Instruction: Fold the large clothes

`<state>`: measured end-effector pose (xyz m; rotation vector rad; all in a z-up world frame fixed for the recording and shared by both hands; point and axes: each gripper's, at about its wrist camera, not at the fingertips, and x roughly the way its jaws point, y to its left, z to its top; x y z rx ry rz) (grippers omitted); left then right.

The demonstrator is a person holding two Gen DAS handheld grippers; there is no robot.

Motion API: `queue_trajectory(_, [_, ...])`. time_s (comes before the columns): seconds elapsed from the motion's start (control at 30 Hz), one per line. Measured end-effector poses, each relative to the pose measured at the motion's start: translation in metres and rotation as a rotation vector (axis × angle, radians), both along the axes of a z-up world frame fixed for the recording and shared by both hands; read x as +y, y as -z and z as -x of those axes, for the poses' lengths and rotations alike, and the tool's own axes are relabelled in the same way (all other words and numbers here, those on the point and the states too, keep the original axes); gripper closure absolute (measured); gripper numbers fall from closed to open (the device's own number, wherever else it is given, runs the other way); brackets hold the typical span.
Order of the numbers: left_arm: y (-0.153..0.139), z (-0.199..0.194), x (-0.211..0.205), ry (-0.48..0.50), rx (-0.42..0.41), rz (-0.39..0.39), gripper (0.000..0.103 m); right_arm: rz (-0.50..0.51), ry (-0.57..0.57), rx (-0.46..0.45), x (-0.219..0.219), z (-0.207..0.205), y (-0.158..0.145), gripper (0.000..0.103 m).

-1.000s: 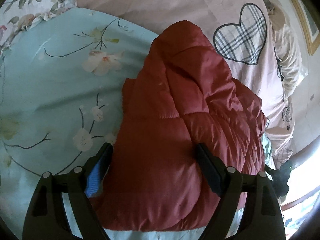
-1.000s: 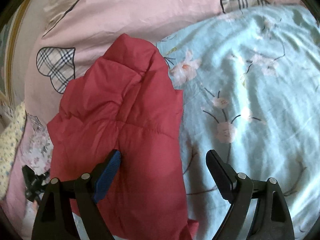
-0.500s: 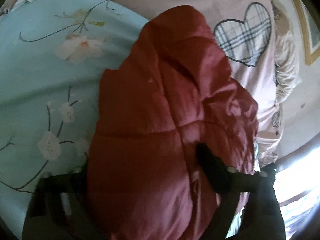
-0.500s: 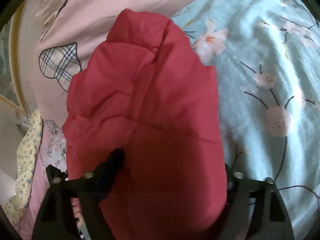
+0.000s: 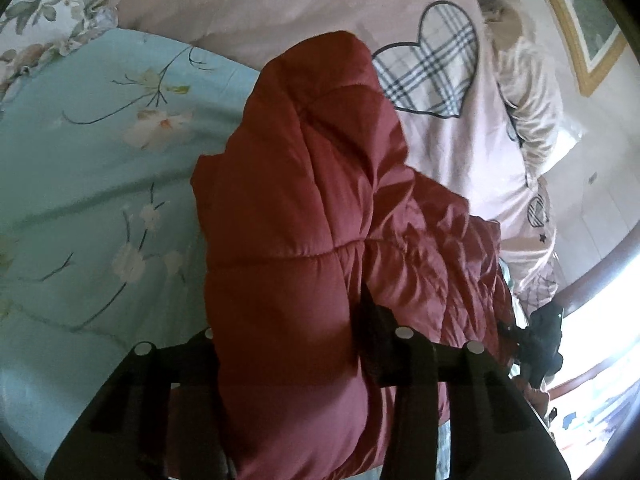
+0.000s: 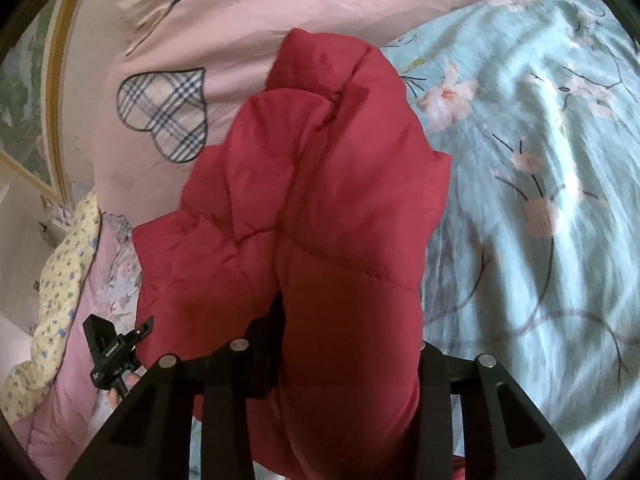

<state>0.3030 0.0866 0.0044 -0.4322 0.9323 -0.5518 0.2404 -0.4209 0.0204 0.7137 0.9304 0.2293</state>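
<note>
The bed carries a light-blue floral quilt (image 5: 80, 184) at 9 o'clock in the left wrist view and at 3 o'clock in the right wrist view (image 6: 540, 200). A pink cover (image 5: 472, 152) with plaid hearts lies at 12 to 2 o'clock. The red quilted jacket (image 5: 304, 216) rests on both, filling the centre of each view (image 6: 320, 208).

Left gripper (image 5: 288, 340): jaws closed on a thick fold of the jacket. Right gripper (image 6: 348, 340): jaws likewise clamped on a jacket fold.

No legible writing is visible.

Compared with one second ago, both sets of jaws, then wide apart above the jacket, have closed onto it, and the fabric is now bunched higher.
</note>
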Motion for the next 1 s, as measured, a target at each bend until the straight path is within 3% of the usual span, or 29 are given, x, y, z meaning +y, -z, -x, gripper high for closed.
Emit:
queue_trajectory(0.57, [-0.003, 0.113, 0.047, 0.006, 0.02, -0.005, 0.064, -0.064, -0.039, 0.018, 0.029, 0.115, -0.004, 0.066])
queue_trajectory(0.8, [0.006, 0.122, 0.052, 0.01, 0.032, -0.013, 0.064, -0.075, -0.033, 0.026, 0.03, 0.129, 0.0, 0.065])
queue_trajectory(1.0, [0.015, 0.118, 0.046, 0.0, 0.02, -0.069, 0.063, -0.073, -0.018, 0.029, 0.025, 0.127, 0.011, 0.062])
